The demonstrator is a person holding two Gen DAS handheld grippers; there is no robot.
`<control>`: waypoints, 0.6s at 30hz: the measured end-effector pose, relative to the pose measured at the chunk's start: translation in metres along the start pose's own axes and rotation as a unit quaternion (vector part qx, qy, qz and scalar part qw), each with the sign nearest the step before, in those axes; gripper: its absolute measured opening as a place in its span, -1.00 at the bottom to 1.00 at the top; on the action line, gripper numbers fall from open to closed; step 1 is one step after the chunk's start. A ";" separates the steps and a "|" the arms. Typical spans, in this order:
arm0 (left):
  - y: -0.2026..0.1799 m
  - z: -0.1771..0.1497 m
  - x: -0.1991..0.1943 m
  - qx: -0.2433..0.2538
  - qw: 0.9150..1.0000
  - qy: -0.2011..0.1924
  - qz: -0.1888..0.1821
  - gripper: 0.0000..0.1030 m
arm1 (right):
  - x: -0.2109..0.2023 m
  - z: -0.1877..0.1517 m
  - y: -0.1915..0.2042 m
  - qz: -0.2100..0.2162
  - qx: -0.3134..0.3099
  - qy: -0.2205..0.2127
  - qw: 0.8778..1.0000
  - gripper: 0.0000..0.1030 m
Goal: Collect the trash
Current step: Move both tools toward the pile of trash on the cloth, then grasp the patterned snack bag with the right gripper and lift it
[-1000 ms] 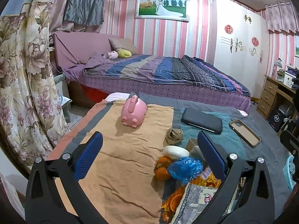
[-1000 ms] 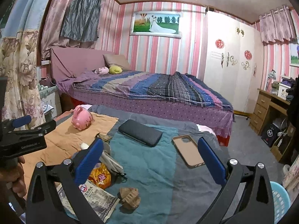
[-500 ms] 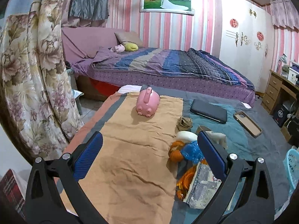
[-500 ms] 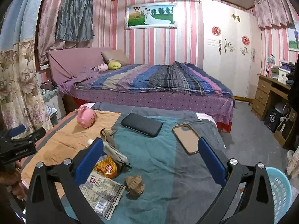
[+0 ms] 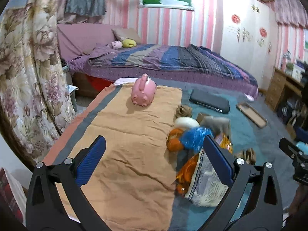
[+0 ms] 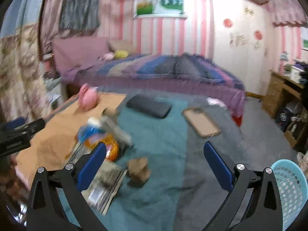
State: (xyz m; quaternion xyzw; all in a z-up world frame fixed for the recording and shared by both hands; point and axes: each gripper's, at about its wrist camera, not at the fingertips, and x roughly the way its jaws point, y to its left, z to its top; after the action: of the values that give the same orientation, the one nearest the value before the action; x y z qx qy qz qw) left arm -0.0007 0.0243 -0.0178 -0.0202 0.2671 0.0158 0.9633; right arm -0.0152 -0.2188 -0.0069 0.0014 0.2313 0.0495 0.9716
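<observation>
A heap of trash lies on the cloth-covered table: a blue plastic wrapper [image 5: 194,137], an orange snack bag [image 5: 187,170], a silver printed packet [image 5: 206,182] and a white cup [image 5: 186,122]. The same heap shows in the right wrist view: blue wrapper [image 6: 90,131], orange bag [image 6: 110,148], silver packet [image 6: 104,184], and a crumpled brown paper [image 6: 139,169]. My left gripper [image 5: 154,159] is open and empty, with the heap by its right finger. My right gripper [image 6: 154,163] is open and empty above the brown paper. A light-blue mesh basket [image 6: 290,188] stands at the right.
A pink piggy bank [image 5: 143,94], a dark case [image 5: 209,102] and a phone case [image 5: 252,114] also lie on the table. A big bed [image 5: 163,63] stands behind it. A floral curtain [image 5: 25,77] hangs at the left, a wooden desk [image 6: 284,96] at the right.
Both grippers have drawn back and tilted down, so the table sits lower and farther in view. The basket shows more in the right wrist view. Both stay open.
</observation>
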 end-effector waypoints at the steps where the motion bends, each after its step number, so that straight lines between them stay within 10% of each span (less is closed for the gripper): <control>1: 0.000 -0.002 -0.001 0.014 1.000 -0.005 0.003 0.90 | 0.000 -0.001 0.000 0.006 -0.003 0.000 1.000 0.92; 18: 0.024 -0.007 0.015 -0.005 1.000 0.013 0.015 0.90 | 0.011 -0.007 -0.004 0.015 0.027 0.009 0.999 0.92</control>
State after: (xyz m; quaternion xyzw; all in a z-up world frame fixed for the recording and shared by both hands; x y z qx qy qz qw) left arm 0.0073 0.0480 -0.0326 -0.0208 0.2801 0.0311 0.9592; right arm -0.0087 -0.2214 -0.0181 0.0308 0.2416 0.0579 0.9681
